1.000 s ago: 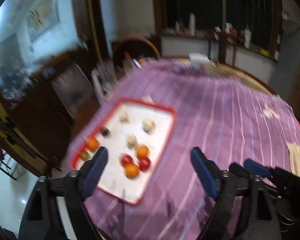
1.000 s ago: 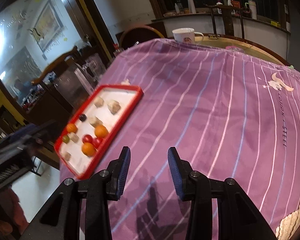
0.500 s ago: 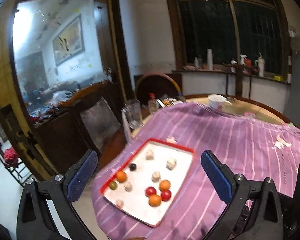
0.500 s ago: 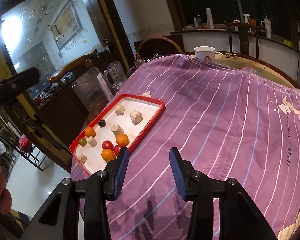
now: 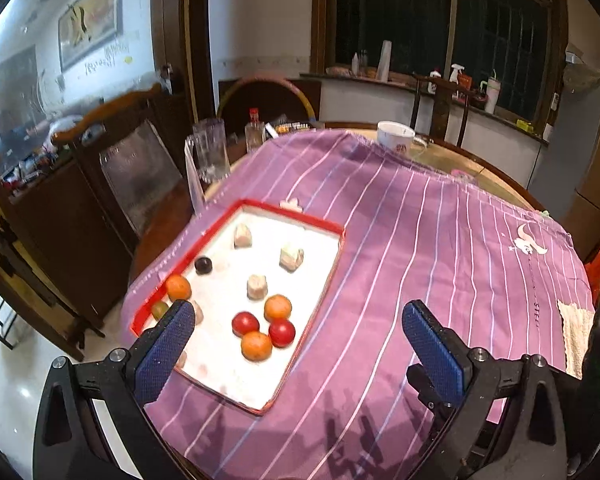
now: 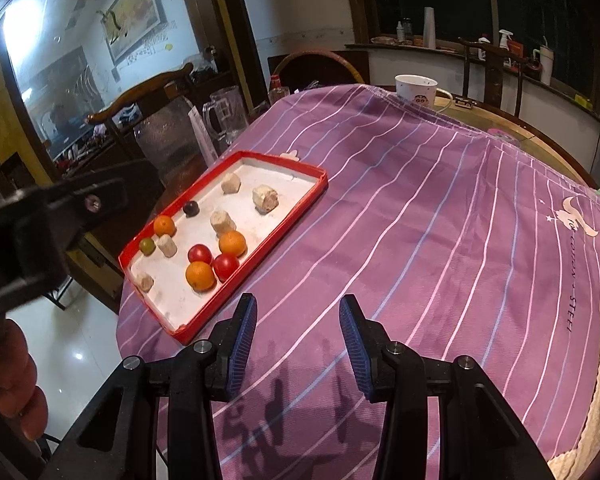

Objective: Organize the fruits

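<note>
**Speaker 1:** Since a moment ago, both cameras have swung and steadied; the red tray [image 6: 224, 236] now sits sharper and lower in the left wrist view. What does each hand-held gripper hold?

**Speaker 2:** Nothing. The left hand-held gripper [image 5: 296, 344] is spread wide with only cloth and tray showing between its blue pads. The right hand-held gripper [image 6: 298, 336] is also released, hovering above the purple striped cloth [image 6: 420, 220] on the tabletop, just past the tray's near corner.

**Speaker 1:** Where is the fruit?

**Speaker 2:** All of it lies inside the tray. Toward the tray's near end, two oranges [image 6: 200, 275] and two red fruits [image 6: 225, 266] cluster together, touching or nearly so. Along the tray's left rim sit another orange [image 6: 164, 225], a green fruit [image 6: 147, 246] and a dark fruit [image 6: 190, 208]. Pale beige chunks [image 6: 265, 198] are scattered between them.

**Speaker 1:** How far along is the sorting?

**Speaker 2:** Hard to settle. One group looks gathered while like fruits remain apart, which fits either a partly sorted tray or a loose mix.

**Speaker 1:** And the tray's direction?

**Speaker 2:** Its long axis runs diagonally, from the near corner by the right gripper away toward the glass jugs [image 6: 224, 114] beyond its far end.
</note>
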A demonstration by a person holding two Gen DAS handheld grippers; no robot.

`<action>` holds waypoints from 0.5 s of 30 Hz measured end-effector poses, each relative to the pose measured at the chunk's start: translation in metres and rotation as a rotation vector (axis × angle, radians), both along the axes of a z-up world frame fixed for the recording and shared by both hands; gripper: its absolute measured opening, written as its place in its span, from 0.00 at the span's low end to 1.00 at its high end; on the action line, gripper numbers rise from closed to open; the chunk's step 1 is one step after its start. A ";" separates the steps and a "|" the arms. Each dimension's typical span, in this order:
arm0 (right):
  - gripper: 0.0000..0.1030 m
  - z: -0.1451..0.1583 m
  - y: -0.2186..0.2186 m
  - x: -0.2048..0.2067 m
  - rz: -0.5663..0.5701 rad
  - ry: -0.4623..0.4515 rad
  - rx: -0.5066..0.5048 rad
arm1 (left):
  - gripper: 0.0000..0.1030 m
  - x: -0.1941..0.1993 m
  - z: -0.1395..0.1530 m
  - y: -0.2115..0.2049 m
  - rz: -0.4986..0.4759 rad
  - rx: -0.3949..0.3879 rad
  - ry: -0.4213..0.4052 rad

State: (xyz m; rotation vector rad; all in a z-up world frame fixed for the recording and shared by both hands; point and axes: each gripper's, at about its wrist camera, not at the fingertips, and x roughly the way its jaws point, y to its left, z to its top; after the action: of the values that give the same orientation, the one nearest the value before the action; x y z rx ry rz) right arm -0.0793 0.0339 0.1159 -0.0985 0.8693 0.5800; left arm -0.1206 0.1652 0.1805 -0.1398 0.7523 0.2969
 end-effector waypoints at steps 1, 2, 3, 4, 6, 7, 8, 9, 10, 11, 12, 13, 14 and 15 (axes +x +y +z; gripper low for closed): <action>0.46 -0.001 0.002 0.001 0.002 0.003 -0.004 | 1.00 0.002 -0.004 0.002 0.007 -0.001 0.016; 0.46 -0.002 0.004 0.001 0.005 0.005 -0.009 | 1.00 0.004 -0.006 0.004 0.012 0.001 0.027; 0.46 -0.004 0.006 0.002 0.007 0.007 -0.012 | 1.00 0.005 -0.009 0.006 0.020 0.003 0.038; 0.46 -0.005 0.007 0.002 0.009 0.010 -0.013 | 1.00 0.007 -0.012 0.008 0.032 0.008 0.055; 0.46 -0.007 0.010 0.003 0.010 0.016 -0.016 | 1.00 0.011 -0.020 0.013 0.045 0.016 0.093; 0.46 -0.009 0.011 0.004 0.009 0.022 -0.016 | 1.00 0.012 -0.023 0.015 0.048 0.011 0.104; 0.46 -0.010 0.012 0.004 0.009 0.026 -0.016 | 1.00 0.014 -0.026 0.018 0.053 0.007 0.117; 0.46 -0.012 0.013 0.005 0.007 0.031 -0.017 | 1.00 0.015 -0.030 0.020 0.059 0.007 0.133; 0.46 -0.014 0.014 0.006 0.006 0.036 -0.019 | 1.00 0.016 -0.034 0.022 0.060 0.004 0.148; 0.46 -0.015 0.015 0.007 0.005 0.041 -0.020 | 1.00 0.017 -0.037 0.024 0.059 -0.001 0.156; 0.46 -0.017 0.017 0.008 0.005 0.048 -0.021 | 1.00 0.018 -0.041 0.027 0.060 -0.008 0.168; 0.46 -0.019 0.018 0.008 0.004 0.053 -0.021 | 1.00 0.019 -0.044 0.029 0.061 -0.014 0.175; 0.46 -0.021 0.019 0.009 0.004 0.059 -0.023 | 1.00 0.019 -0.046 0.031 0.060 -0.020 0.182; 0.46 -0.022 0.021 0.009 0.003 0.064 -0.024 | 1.00 0.020 -0.050 0.034 0.058 -0.031 0.193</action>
State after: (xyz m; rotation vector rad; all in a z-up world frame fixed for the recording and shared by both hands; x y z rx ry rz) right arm -0.0702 0.0545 0.0938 -0.1035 0.9387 0.5782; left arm -0.1007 0.1992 0.1308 -0.1644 0.9452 0.3574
